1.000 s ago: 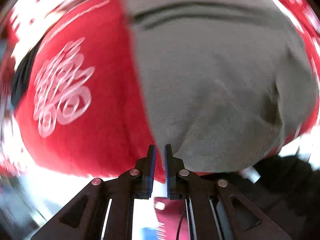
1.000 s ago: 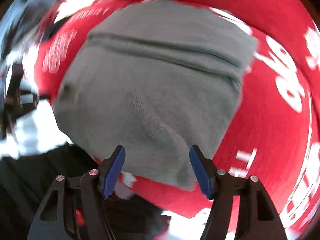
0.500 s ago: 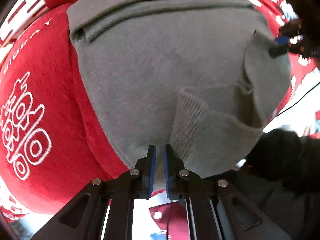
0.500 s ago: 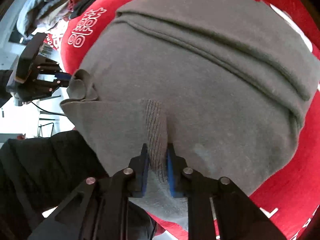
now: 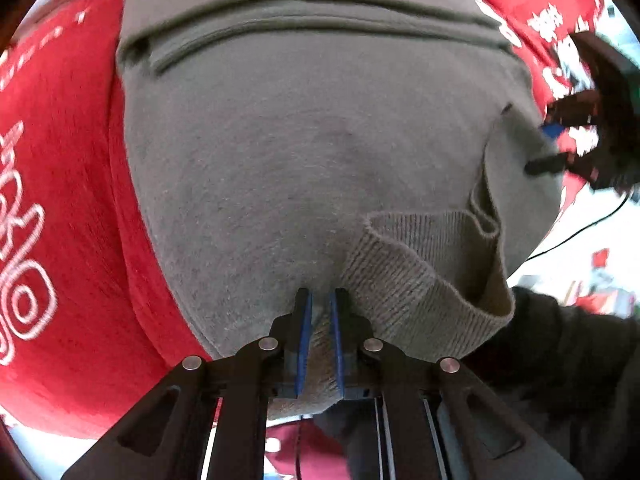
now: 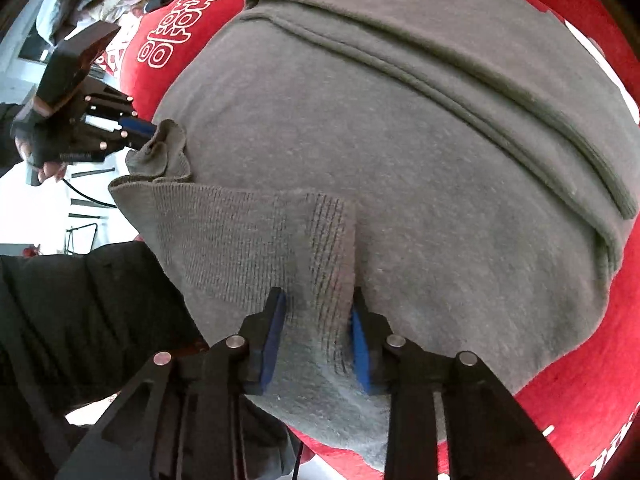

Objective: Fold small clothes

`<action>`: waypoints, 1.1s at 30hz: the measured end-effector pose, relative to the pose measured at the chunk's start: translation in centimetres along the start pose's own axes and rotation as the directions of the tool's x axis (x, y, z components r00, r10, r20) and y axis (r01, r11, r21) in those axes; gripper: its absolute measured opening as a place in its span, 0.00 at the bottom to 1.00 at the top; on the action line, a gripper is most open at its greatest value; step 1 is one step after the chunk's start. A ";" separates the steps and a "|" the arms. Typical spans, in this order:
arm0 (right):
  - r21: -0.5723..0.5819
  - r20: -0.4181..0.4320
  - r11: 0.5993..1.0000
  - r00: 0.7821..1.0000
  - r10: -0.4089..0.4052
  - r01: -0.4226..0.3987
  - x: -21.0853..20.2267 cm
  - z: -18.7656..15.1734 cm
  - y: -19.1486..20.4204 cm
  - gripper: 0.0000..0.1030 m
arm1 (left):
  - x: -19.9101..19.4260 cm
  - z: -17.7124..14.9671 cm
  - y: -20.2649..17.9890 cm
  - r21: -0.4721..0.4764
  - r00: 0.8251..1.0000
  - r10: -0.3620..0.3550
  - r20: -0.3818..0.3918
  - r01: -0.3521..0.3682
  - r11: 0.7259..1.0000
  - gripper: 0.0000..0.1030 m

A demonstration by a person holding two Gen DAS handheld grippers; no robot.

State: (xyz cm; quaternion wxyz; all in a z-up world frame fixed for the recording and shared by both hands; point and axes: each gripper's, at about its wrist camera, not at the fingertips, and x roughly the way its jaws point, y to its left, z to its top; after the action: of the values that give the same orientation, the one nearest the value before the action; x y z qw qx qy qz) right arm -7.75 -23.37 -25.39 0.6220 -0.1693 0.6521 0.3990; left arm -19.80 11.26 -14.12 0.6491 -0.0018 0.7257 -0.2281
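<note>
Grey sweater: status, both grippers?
Left gripper shut on near edge of grey sweater. Right gripper jaws just opening, ribbed fold between them. Sweater lies on red cloth. Nothing on top.

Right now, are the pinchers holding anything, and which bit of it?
The left gripper pinches the grey sweater at its ribbed hem. The right gripper straddles the same hem, its jaws just opening, gripping nothing.

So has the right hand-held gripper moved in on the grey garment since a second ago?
Yes. The right hand-held gripper has come down onto the grey garment's ribbed hem, which now lies between its jaws; they have just been reopening.
</note>
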 end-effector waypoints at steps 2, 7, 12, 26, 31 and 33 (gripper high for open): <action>0.000 -0.004 1.000 1.000 -0.002 0.002 -0.1 0.1 0.0 0.35 | -1.5 -0.1 0.8 -0.018 0.999 0.037 0.022 -0.037 0.999 0.11; -0.007 0.002 1.000 1.000 -0.001 0.001 -0.1 0.1 -0.2 0.38 | -6.6 -3.3 0.3 -0.120 0.960 0.196 0.199 -0.175 0.977 0.75; -0.012 0.003 1.000 1.000 -0.002 0.003 0.1 0.1 0.1 0.40 | -6.6 -5.9 -1.4 -0.012 0.929 0.206 0.307 -0.213 0.977 0.99; 0.001 0.033 0.999 0.999 0.040 -0.040 -0.3 0.5 -0.2 0.13 | -2.0 0.2 -1.8 0.169 0.996 0.037 0.079 -0.050 0.984 0.11; 0.060 0.102 0.994 0.991 0.082 -0.089 -2.8 -0.4 -0.2 0.12 | -5.4 0.3 -0.6 0.097 0.990 -0.021 0.137 0.007 0.995 0.10; 0.088 0.147 0.992 0.986 0.072 -0.086 -4.4 -0.8 -0.3 0.12 | -6.9 0.4 -0.1 0.054 0.984 -0.024 0.179 0.014 0.998 0.10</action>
State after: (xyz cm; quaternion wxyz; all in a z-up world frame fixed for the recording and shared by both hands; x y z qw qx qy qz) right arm -7.38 -25.37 -21.36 0.6584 -0.0848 0.6298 0.4033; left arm -18.39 13.15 -7.60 0.7095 -0.0122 0.6579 -0.2521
